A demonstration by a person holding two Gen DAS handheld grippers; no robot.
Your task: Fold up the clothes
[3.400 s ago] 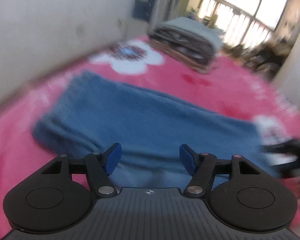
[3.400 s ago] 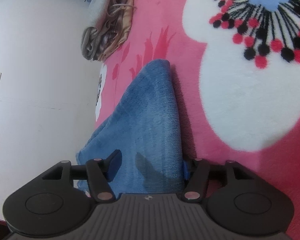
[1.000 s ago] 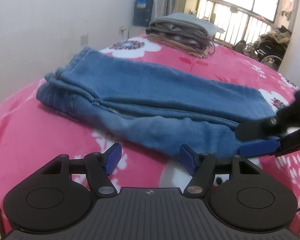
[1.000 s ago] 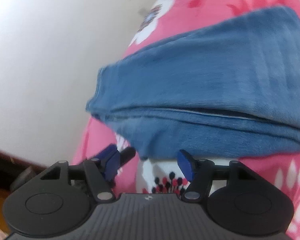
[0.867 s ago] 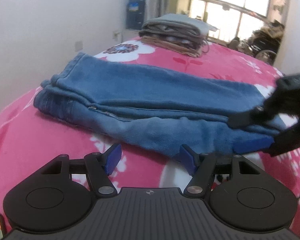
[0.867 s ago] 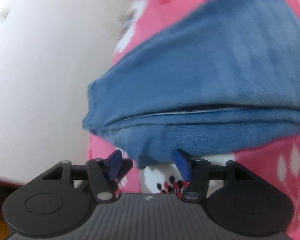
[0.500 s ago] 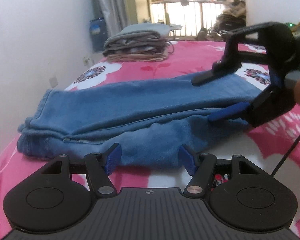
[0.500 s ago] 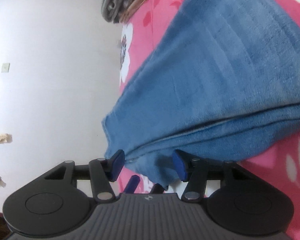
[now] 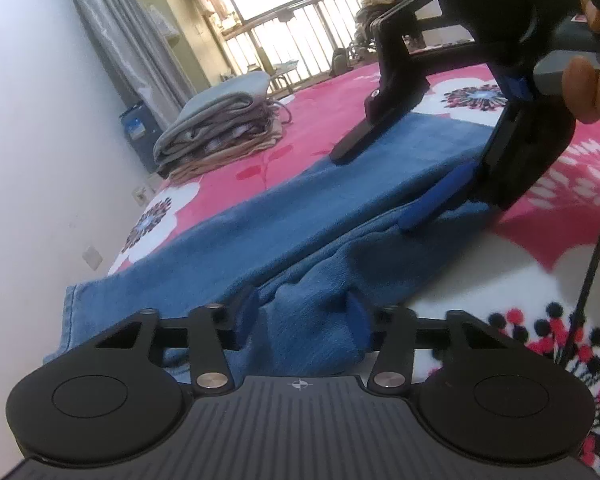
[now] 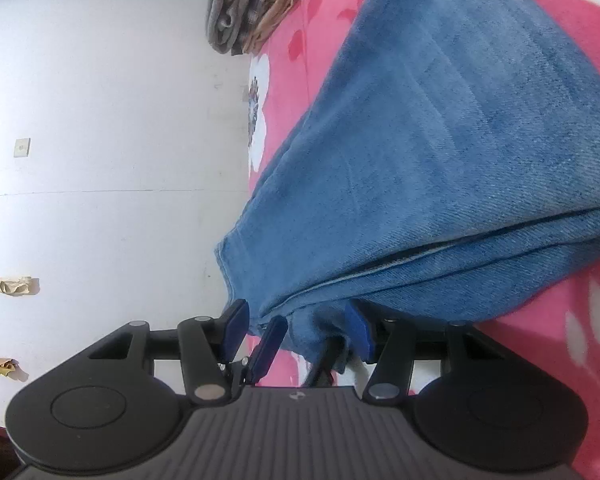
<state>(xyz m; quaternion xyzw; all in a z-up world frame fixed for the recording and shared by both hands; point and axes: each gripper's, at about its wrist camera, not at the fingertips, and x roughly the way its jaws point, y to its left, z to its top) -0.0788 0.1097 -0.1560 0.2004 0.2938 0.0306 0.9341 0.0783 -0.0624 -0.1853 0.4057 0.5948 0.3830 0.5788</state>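
Folded blue jeans (image 9: 332, 216) lie lengthwise on a pink floral blanket (image 9: 580, 184), stretching ahead of the left gripper (image 9: 306, 316), whose spread fingers straddle a bunched fold at the near edge. The right gripper (image 10: 296, 326), also spread, brackets the same edge. Stacked folded clothes (image 9: 216, 128) sit beyond.

No words, brands or numbers can be read in either view. The blue container (image 9: 137, 130) by the curtain carries a pale label, too small and blurred to make out. Each hand-held gripper's ribbed plate bears only a small crosshair mark (image 9: 299, 384), with no lettering beside it.
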